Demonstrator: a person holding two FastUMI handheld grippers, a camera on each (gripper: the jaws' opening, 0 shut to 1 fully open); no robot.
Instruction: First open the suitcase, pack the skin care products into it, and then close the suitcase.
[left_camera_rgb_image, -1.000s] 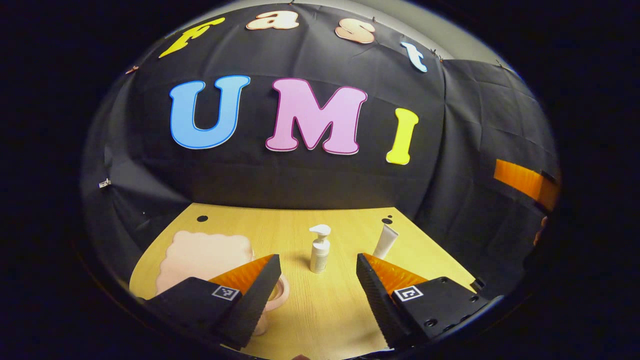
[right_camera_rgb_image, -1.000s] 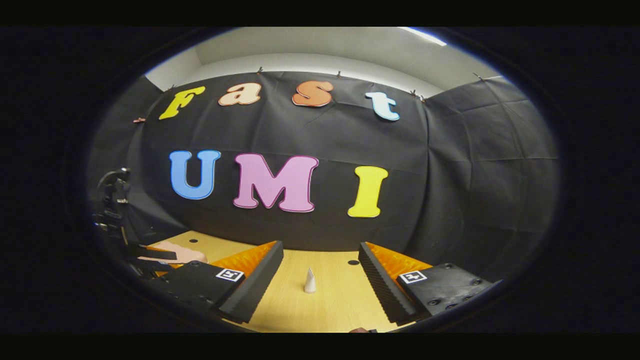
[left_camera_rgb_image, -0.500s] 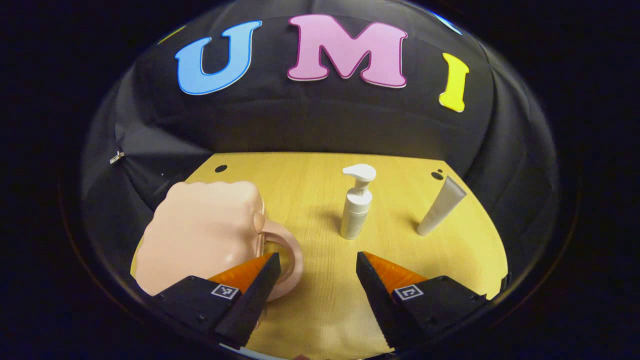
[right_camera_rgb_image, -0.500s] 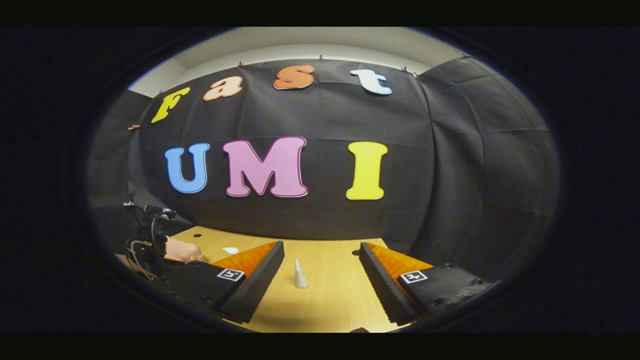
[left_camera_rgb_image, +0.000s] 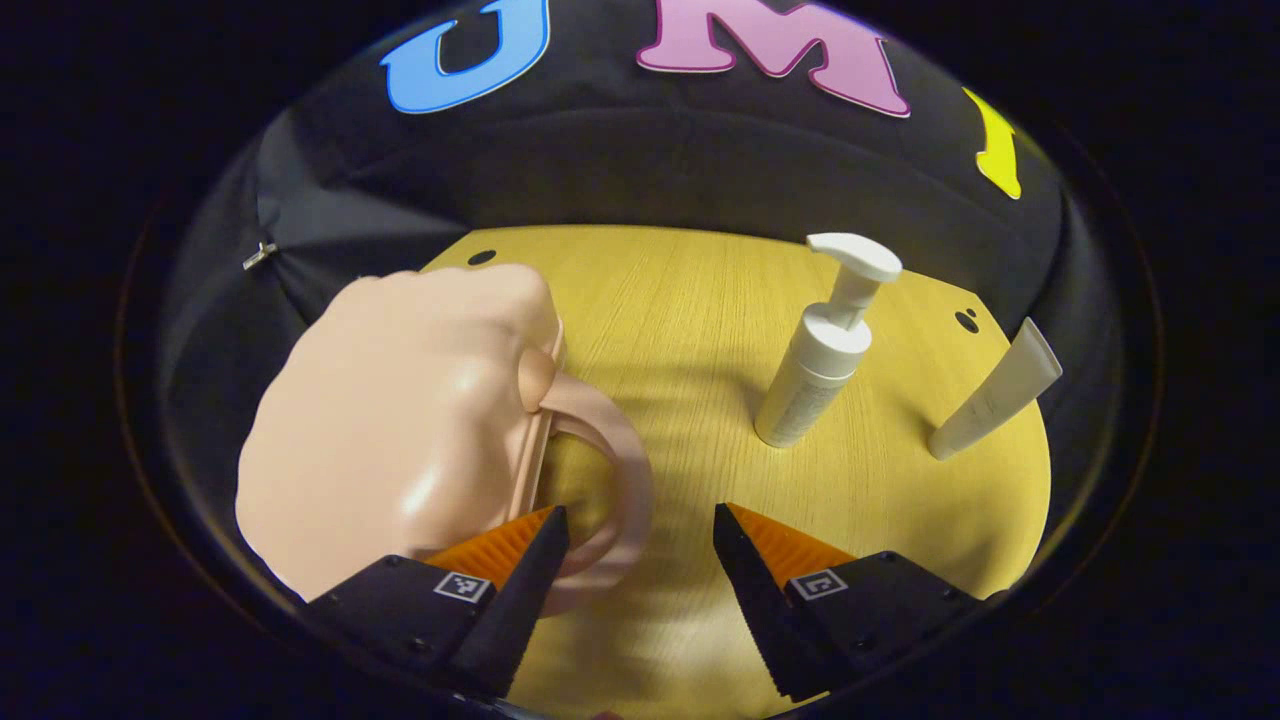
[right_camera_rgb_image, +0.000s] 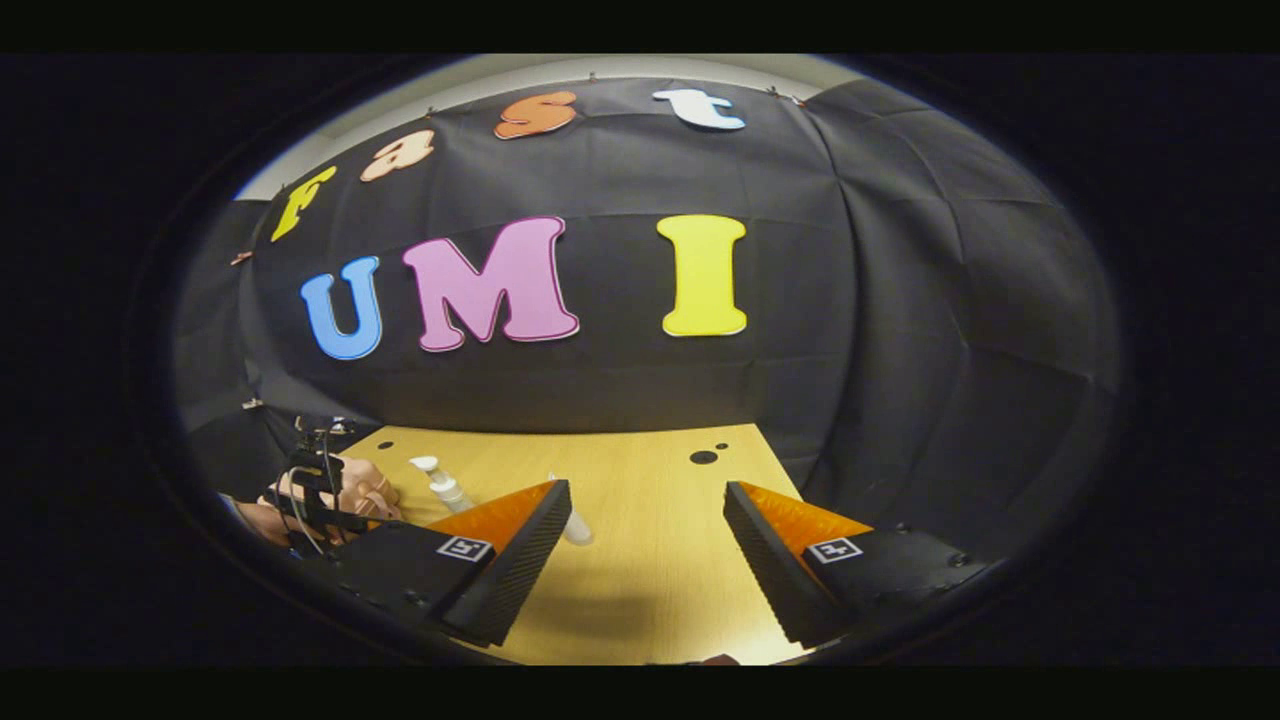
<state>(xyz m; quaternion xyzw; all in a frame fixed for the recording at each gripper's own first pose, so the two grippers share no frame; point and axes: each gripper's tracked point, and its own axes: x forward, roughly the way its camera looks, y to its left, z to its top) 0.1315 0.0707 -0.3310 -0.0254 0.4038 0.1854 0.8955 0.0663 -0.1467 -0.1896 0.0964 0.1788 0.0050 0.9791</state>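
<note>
Suitcase (left_camera_rgb_image: 400, 420) at 9 o'clock, lid down, much closer than a second ago, left gripper (left_camera_rgb_image: 635, 545) spread wide by its handle (left_camera_rgb_image: 610, 490), so opening probably next, right gripper (right_camera_rgb_image: 645, 545) open too.

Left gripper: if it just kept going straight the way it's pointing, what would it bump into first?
Probably the bare wooden table. The open left gripper aims between the pink suitcase's handle, close by one finger, and the pump bottle. Depth is unclear.
</note>
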